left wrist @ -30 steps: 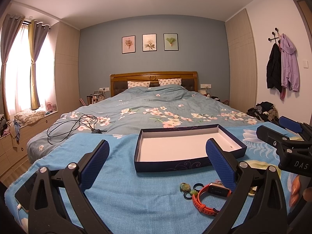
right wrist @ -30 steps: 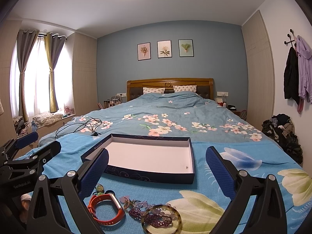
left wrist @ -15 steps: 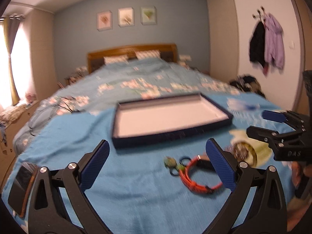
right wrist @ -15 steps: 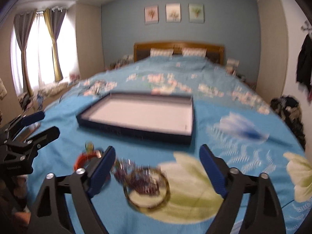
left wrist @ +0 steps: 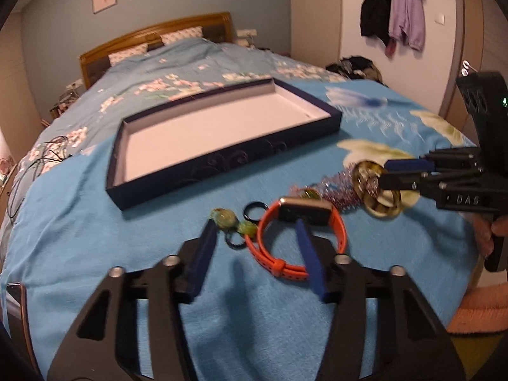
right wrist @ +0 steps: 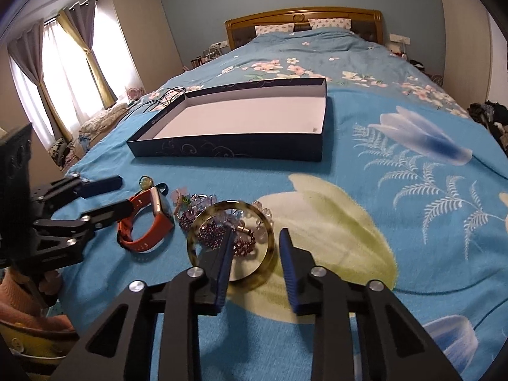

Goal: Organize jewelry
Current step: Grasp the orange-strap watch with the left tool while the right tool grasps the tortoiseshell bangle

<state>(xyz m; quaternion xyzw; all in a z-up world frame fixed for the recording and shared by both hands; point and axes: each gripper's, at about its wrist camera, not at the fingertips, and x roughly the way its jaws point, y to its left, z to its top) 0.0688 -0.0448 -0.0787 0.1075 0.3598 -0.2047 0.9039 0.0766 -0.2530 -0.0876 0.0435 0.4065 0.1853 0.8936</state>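
An empty dark blue box (left wrist: 222, 162) with a white floor lies on the blue bedspread; it also shows in the right wrist view (right wrist: 228, 150). In front of it lie an orange watch (left wrist: 276, 262) (right wrist: 152, 235), green beads with black rings (left wrist: 227, 219), purple bead strands (right wrist: 244, 247) and a mottled bangle (right wrist: 230, 246) (left wrist: 377, 190). My left gripper (left wrist: 255, 235) is half closed, its fingers straddling the watch strap. My right gripper (right wrist: 255, 238) is half closed, one finger inside the bangle and one outside its right rim.
A black cable (left wrist: 35, 158) lies on the bed at the far left. A phone (left wrist: 14, 298) sits at the bed's near left edge. Clothes are piled on the floor at the right (left wrist: 355, 66). The headboard (right wrist: 301, 19) is far behind the box.
Both grippers dropped toward the jewelry and narrowed their jaws. The left now straddles the orange watch strap, the right straddles the bangle rim.
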